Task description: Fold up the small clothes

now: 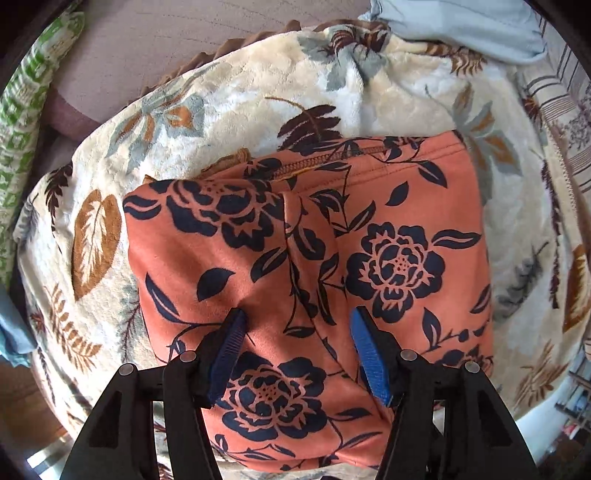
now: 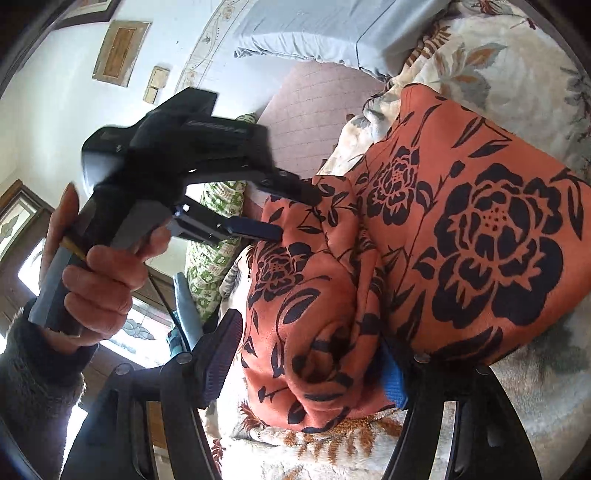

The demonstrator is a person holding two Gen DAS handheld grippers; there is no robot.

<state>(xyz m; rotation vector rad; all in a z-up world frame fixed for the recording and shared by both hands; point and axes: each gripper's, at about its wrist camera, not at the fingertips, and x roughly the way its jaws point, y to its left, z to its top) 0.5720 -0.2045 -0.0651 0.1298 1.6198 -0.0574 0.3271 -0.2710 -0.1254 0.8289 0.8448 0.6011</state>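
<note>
An orange garment with a dark blue flower print (image 1: 306, 266) lies folded on a cream leaf-patterned blanket (image 1: 258, 85). My left gripper (image 1: 295, 317) is open, its blue-padded fingers resting on the garment's near half with cloth between them. In the right wrist view the garment (image 2: 461, 229) fills the right side. My right gripper (image 2: 314, 350) is open and straddles a bunched fold at the garment's near edge; its right pad is partly hidden by cloth. The left gripper (image 2: 299, 214) shows there too, held by a hand, jaws apart, tips at the garment's far-left edge.
A pale blue cloth (image 1: 461, 26) lies at the blanket's far right. A green-and-white patterned pillow (image 1: 26, 110) lies at the left. A mauve quilted surface (image 2: 314, 107) lies beyond the blanket. The person's hand (image 2: 99, 280) holds the left gripper's handle.
</note>
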